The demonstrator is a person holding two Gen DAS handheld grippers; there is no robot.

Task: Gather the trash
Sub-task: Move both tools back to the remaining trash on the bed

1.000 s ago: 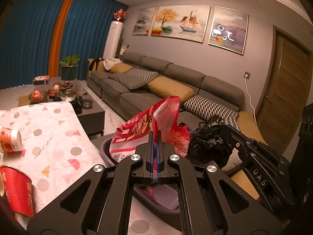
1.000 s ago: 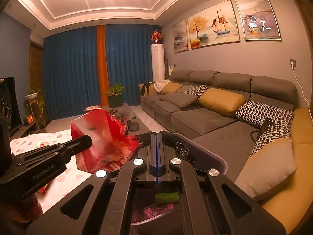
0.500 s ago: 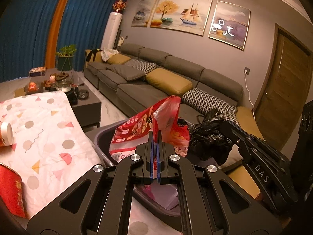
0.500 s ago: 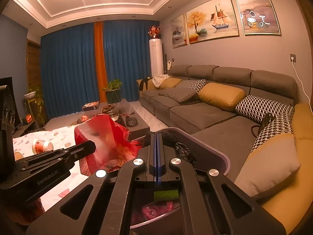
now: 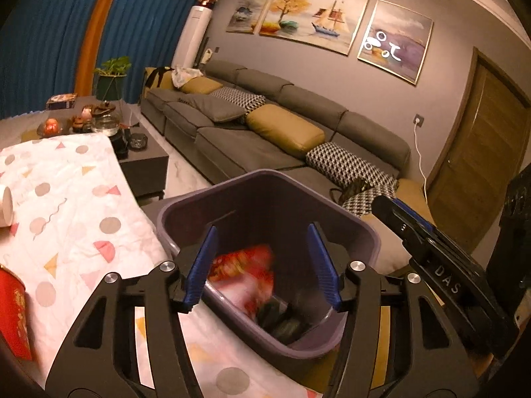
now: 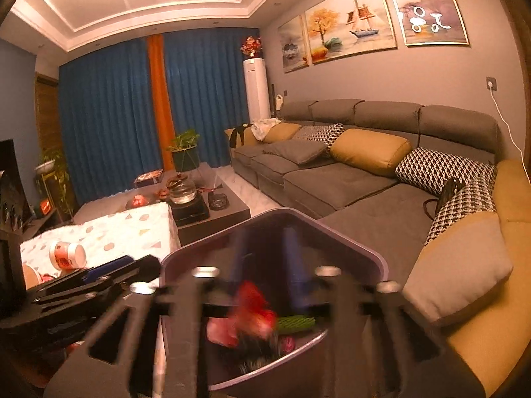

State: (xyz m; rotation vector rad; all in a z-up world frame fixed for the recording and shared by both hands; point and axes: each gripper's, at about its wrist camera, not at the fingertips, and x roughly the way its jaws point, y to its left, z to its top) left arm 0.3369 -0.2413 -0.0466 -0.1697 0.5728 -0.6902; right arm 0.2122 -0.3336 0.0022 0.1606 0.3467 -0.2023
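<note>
My left gripper (image 5: 262, 265) hangs over the purple trash bin (image 5: 265, 174), its jaws opening with nothing pressed between the blue pads. A red plastic bag (image 5: 245, 272) is blurred inside the bin below them. My right gripper (image 6: 268, 258) is blurred over the same bin (image 6: 282, 212), its jaws also opening and holding nothing. Under it lie the red bag (image 6: 252, 305), a black bag (image 6: 252, 348) and a green piece (image 6: 295, 323). Each gripper shows in the other's view: the right gripper (image 5: 431, 248) and the left gripper (image 6: 99, 275).
A table with a patterned white cloth (image 5: 66, 215) stands left of the bin. On it are a red paper cup (image 5: 13, 311) and a white cup on its side (image 6: 68, 254). A grey sofa (image 6: 332, 182) runs behind, and a dark coffee table (image 6: 212, 212) carries tea things.
Both grippers have gone from shut to open. The red bag left the left gripper and the black bag left the right gripper; both have dropped into the bin. The left view has tipped downward.
</note>
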